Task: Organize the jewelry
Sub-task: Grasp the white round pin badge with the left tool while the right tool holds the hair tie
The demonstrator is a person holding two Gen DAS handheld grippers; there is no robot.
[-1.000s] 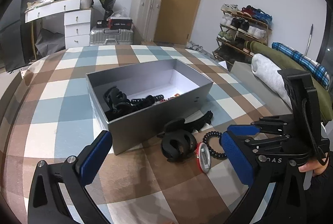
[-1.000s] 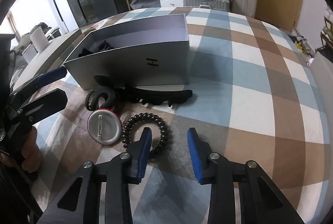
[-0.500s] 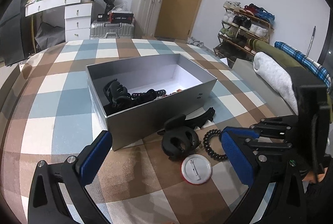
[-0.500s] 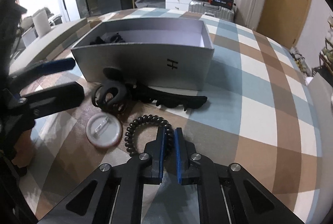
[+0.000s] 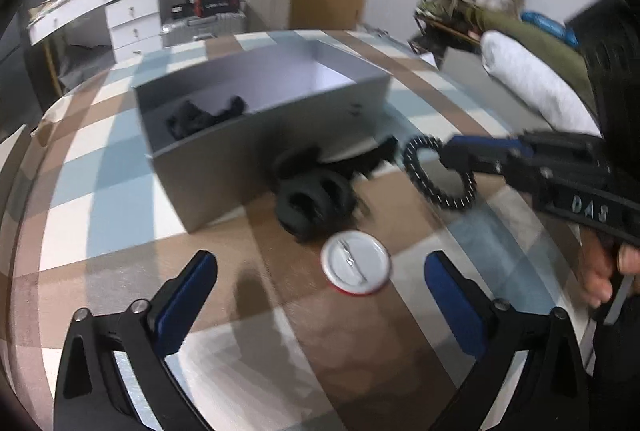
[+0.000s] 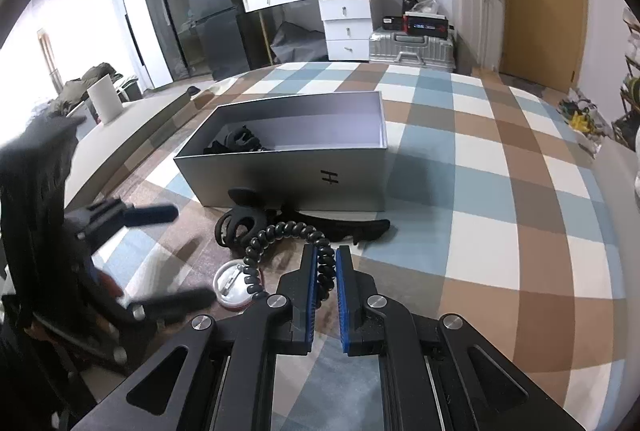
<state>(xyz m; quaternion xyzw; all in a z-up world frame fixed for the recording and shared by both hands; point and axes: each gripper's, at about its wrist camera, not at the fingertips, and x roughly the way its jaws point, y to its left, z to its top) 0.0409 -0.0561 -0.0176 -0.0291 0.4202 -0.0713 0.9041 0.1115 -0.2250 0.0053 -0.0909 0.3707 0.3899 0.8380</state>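
My right gripper (image 6: 325,258) is shut on a black spiral hair tie (image 6: 276,237) and holds it lifted above the checked cloth; it also shows in the left wrist view (image 5: 436,179). A grey open box (image 6: 280,173) holds black hair clips (image 6: 240,139). In front of the box lie a round black claw clip (image 6: 239,225), a long black clip (image 6: 344,227) and a round pin badge (image 6: 236,285). My left gripper (image 5: 320,279) is open and empty, just short of the badge (image 5: 355,265).
The checked cloth (image 6: 500,215) covers the whole surface. A grey ledge with a white roll (image 6: 105,99) runs along the left. A rolled white and green bedding pile (image 5: 532,75) lies at the right in the left wrist view.
My right gripper closed on the spiral hair tie and lifted it off the cloth. My left gripper moved closer toward the badge and stayed open.
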